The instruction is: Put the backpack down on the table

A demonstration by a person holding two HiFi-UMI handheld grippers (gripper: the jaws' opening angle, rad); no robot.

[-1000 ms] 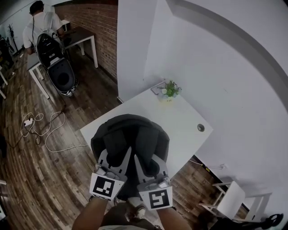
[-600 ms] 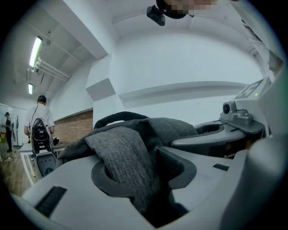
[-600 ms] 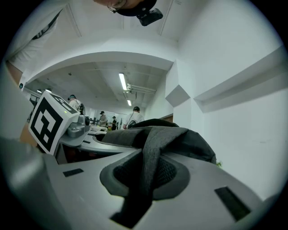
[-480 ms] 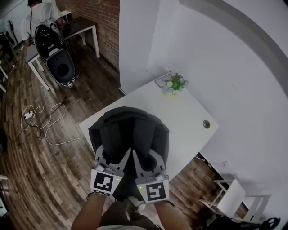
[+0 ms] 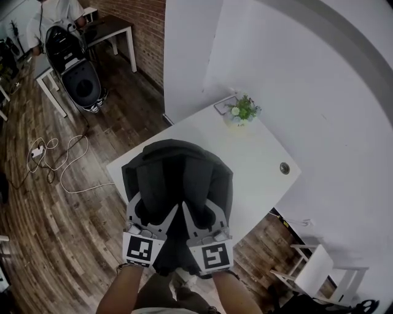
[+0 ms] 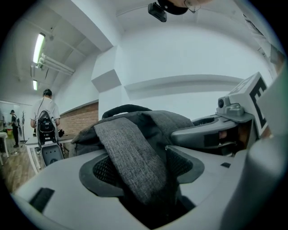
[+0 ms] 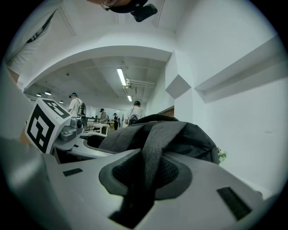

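Note:
A dark grey backpack (image 5: 178, 178) sits on the near corner of the white table (image 5: 258, 159), its shoulder straps towards me. My left gripper (image 5: 155, 202) is at its left strap (image 6: 130, 152). Its jaws have just been opening and stand wide, with the strap lying loose between the pads. My right gripper (image 5: 204, 205) is at the right strap (image 7: 155, 139), which runs down between its spread jaws. In both gripper views the backpack's body (image 6: 153, 119) (image 7: 189, 134) rises just beyond the left gripper (image 6: 141, 168) and the right gripper (image 7: 146, 173).
A small potted plant (image 5: 241, 111) stands at the table's far corner, by the white wall. A round cable hole (image 5: 284, 167) sits near the right edge. A white cable (image 5: 55, 165) lies on the wood floor at left. A person (image 5: 61, 18) stands at a far desk. A white chair (image 5: 319, 270) is at lower right.
Both grippers have come down with the backpack, which now rests lower and flatter on the table. The fingers of both grippers stand wider apart than a second ago.

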